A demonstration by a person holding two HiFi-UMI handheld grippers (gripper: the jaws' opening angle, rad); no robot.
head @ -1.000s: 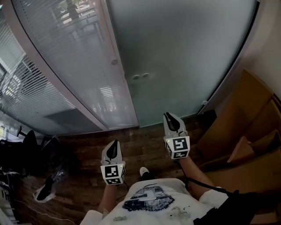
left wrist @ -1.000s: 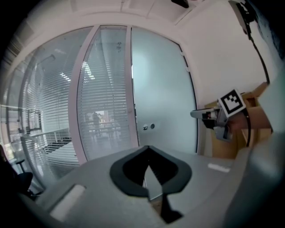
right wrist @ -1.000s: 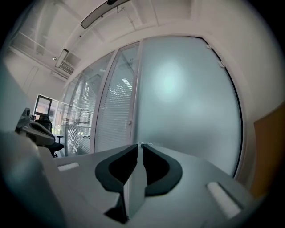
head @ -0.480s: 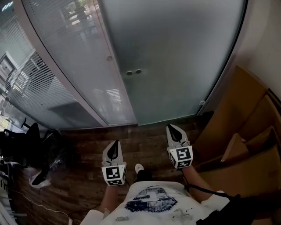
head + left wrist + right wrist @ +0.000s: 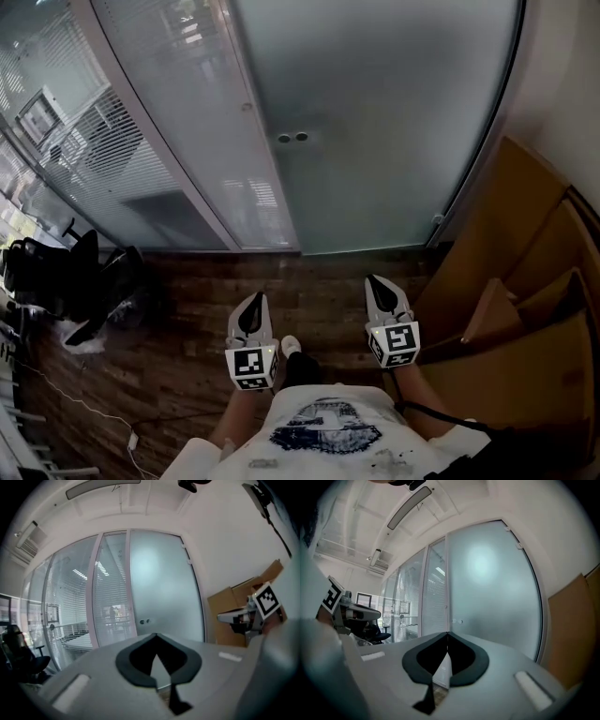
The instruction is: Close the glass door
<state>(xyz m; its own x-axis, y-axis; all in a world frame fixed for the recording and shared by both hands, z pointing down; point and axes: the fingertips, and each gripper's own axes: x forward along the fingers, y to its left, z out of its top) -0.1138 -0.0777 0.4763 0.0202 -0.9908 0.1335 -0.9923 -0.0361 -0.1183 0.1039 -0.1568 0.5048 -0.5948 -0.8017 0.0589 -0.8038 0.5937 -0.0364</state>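
Note:
The frosted glass door [image 5: 384, 122] fills the frame ahead, with two small round fittings [image 5: 290, 137] near its left edge; it lies flush in its frame. Both grippers hang low, close to my body and well short of the door. The left gripper [image 5: 255, 301] is shut and holds nothing. The right gripper [image 5: 379, 283] is closing, its tips meeting with nothing between them. In the left gripper view the joined jaw tips [image 5: 156, 636] point at the door [image 5: 159, 588]. In the right gripper view the tips [image 5: 447, 633] face the door [image 5: 492, 588].
Brown cardboard boxes [image 5: 525, 281] are stacked along the right wall. A glass partition with blinds [image 5: 159, 141] runs left of the door. A black office chair [image 5: 56, 272] and a loose cable [image 5: 84, 403] lie on the wooden floor [image 5: 187, 309] at left.
Both grippers have drawn back from the door toward my body. The right gripper's jaws have come together. The door has not moved.

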